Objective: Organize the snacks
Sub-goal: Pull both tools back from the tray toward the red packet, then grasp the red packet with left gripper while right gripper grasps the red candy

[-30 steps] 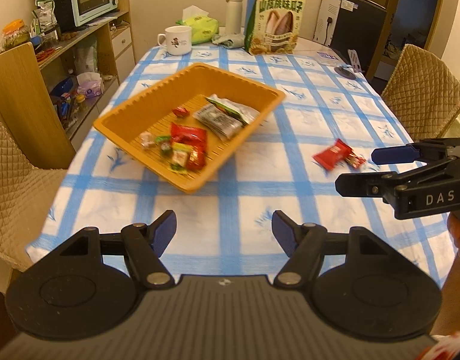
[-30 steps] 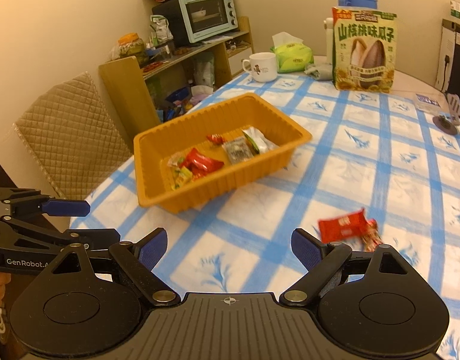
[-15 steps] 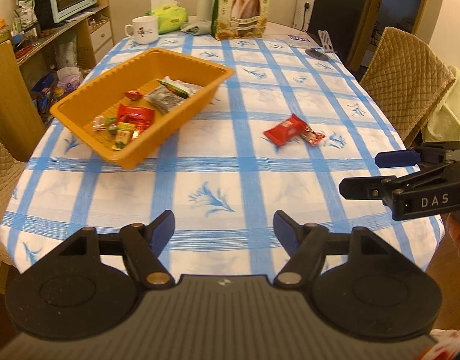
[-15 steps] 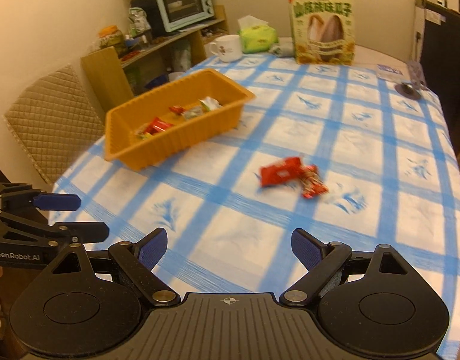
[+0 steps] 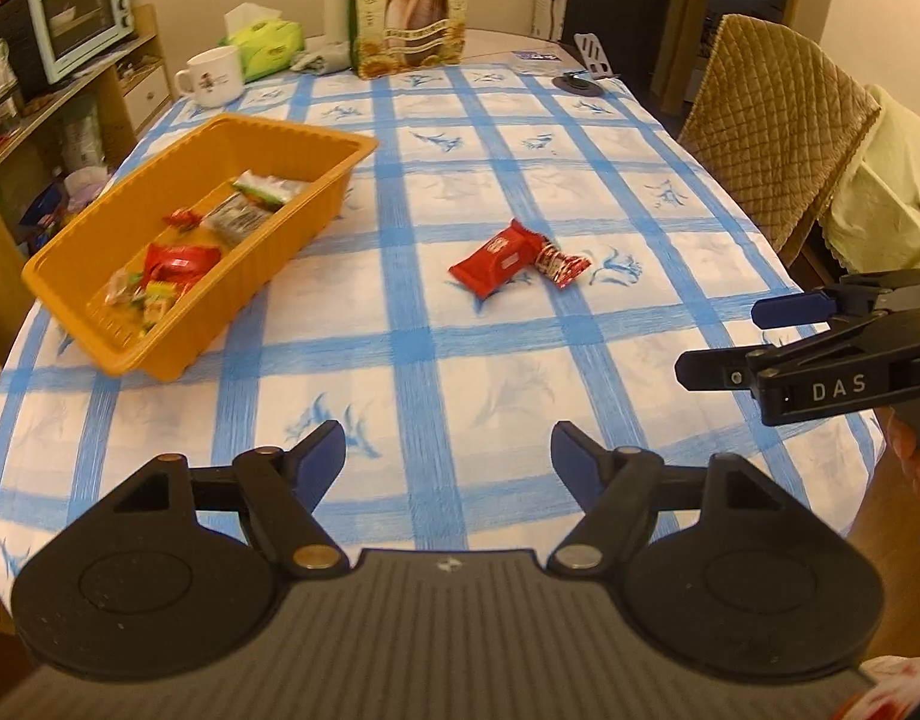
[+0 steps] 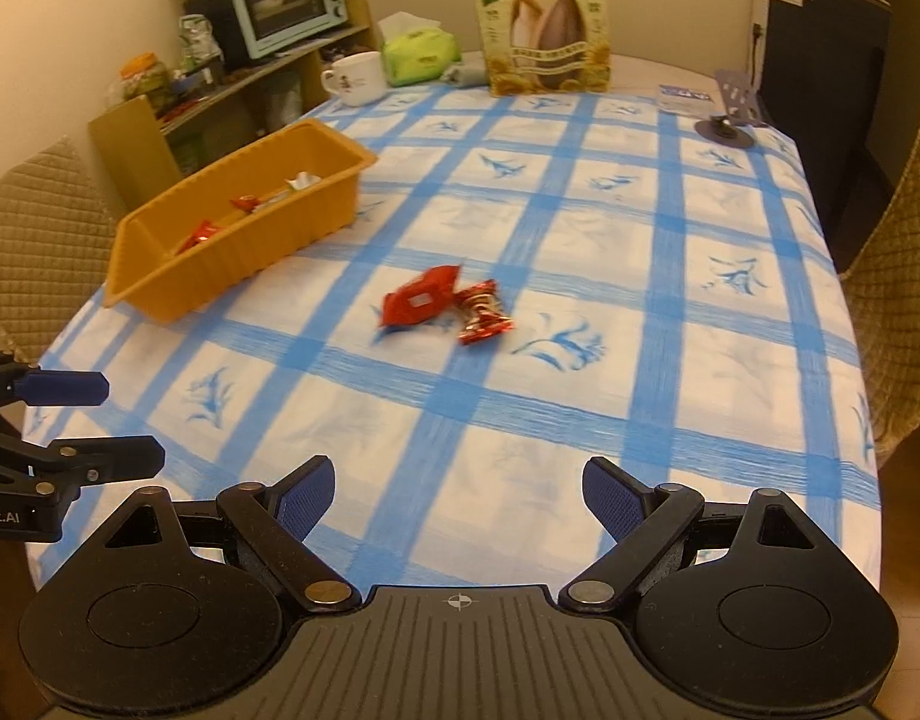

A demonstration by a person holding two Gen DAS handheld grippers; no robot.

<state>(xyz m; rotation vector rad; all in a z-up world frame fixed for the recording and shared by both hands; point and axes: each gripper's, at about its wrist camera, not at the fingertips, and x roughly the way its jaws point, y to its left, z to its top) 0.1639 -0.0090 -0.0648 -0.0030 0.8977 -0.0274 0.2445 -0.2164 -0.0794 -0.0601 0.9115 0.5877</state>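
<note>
An orange basket [image 5: 316, 138] [image 6: 340, 147] with several snack packets in it stands on the left of the blue-checked table. A red snack packet [image 5: 496, 257] [image 6: 421, 300] and a smaller red striped packet [image 5: 559, 263] [image 6: 481, 318] lie together on the cloth mid-table. My left gripper [image 5: 448, 459] is open and empty above the near table edge. My right gripper [image 6: 457, 495] is open and empty, also at the near edge, well short of the two packets. Each gripper shows at the side of the other's view: the right gripper [image 5: 724, 339] and the left gripper [image 6: 130, 420].
A large sunflower-seed bag [image 5: 409, 6] [image 6: 544, 18], a white mug [image 5: 211, 78], a green tissue pack [image 5: 265, 48] and a flask [image 5: 334, 6] stand at the far end. A shelf with a toaster oven [image 5: 79, 15] is on the left. Quilted chairs [image 5: 778, 138] flank the table.
Both grippers have swung right and pulled back: the basket has shifted left in both views and the two red packets now sit near the centre. Both stay open.
</note>
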